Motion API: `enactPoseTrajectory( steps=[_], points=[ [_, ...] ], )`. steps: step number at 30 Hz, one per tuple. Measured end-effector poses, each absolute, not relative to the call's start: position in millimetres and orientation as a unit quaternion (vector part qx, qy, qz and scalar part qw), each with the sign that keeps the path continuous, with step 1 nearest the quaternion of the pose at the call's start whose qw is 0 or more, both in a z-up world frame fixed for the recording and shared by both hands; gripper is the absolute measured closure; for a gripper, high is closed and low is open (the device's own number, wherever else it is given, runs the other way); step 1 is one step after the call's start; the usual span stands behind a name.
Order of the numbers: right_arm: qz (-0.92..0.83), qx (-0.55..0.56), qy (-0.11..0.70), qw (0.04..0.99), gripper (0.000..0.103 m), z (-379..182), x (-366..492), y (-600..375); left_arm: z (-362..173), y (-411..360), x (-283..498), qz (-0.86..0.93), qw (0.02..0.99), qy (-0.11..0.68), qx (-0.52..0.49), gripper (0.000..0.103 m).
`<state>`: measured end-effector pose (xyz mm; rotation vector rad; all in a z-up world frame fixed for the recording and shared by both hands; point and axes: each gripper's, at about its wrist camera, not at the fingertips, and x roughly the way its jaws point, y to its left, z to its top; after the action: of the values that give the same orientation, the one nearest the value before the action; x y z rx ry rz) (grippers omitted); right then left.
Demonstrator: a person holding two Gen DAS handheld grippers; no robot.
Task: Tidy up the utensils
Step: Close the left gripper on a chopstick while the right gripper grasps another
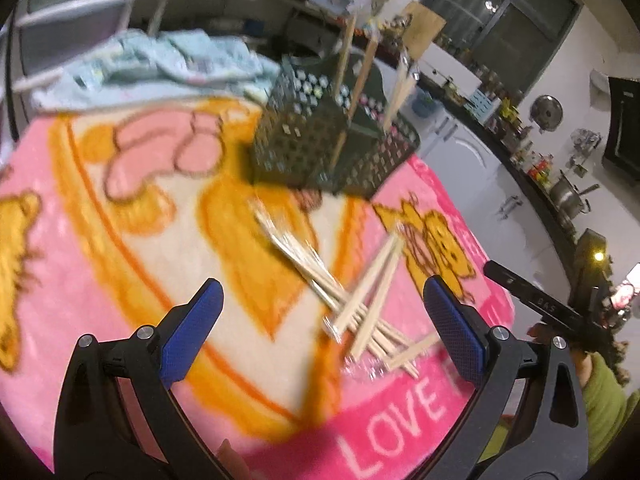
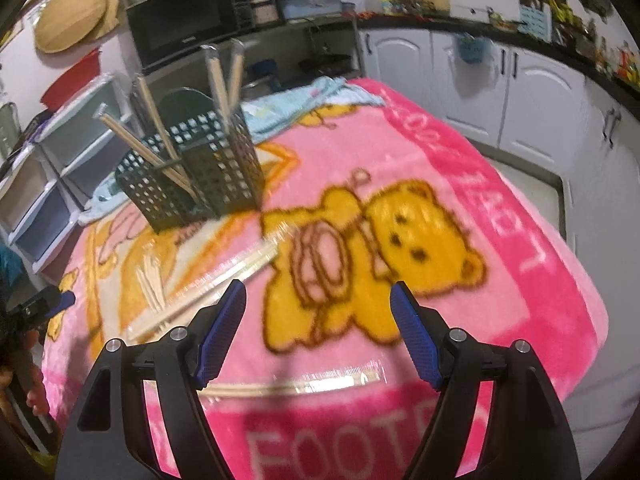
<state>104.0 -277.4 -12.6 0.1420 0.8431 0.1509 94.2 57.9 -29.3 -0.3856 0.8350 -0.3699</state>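
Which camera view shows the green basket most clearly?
The right wrist view: the green basket appears sharper there, both compartments visible with chopsticks standing inside. In the left wrist view it is blurred.

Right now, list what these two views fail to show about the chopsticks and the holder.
- Loose wooden chopstick pile, left wrist view: motion blur hides the count.
- Dark green perforated plastic holder, right wrist view: its walls hide the lower ends of the standing chopsticks.
- Clear-wrapped chopstick pair, right wrist view: its ends pass behind the jaws.

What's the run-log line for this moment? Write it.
left gripper: open, empty | right gripper: open, empty | wrapped chopsticks: loose on blanket | basket: some chopsticks inside
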Motion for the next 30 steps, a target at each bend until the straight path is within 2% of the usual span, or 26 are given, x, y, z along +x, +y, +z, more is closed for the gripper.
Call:
enactPoseTrajectory(
  steps=[15, 24, 30],
  points=[
    [0.035, 0.113, 0.457, 0.882, 0.032, -38, 83, -294, -68, 38, 102, -0.22, 0.834, 0.461, -0.207, 0.039],
    [0.041, 0.167, 0.506, 0.845, 0.053, -63, 88, -301, -83, 33, 108, -0.225, 0.824, 0.476, -0.208, 0.06],
    [0.049, 0.188, 0.517, 0.834, 0.058, -72, 95, -303, -87, 32, 111, -0.222, 0.823, 0.479, -0.209, 0.07]
  ],
)
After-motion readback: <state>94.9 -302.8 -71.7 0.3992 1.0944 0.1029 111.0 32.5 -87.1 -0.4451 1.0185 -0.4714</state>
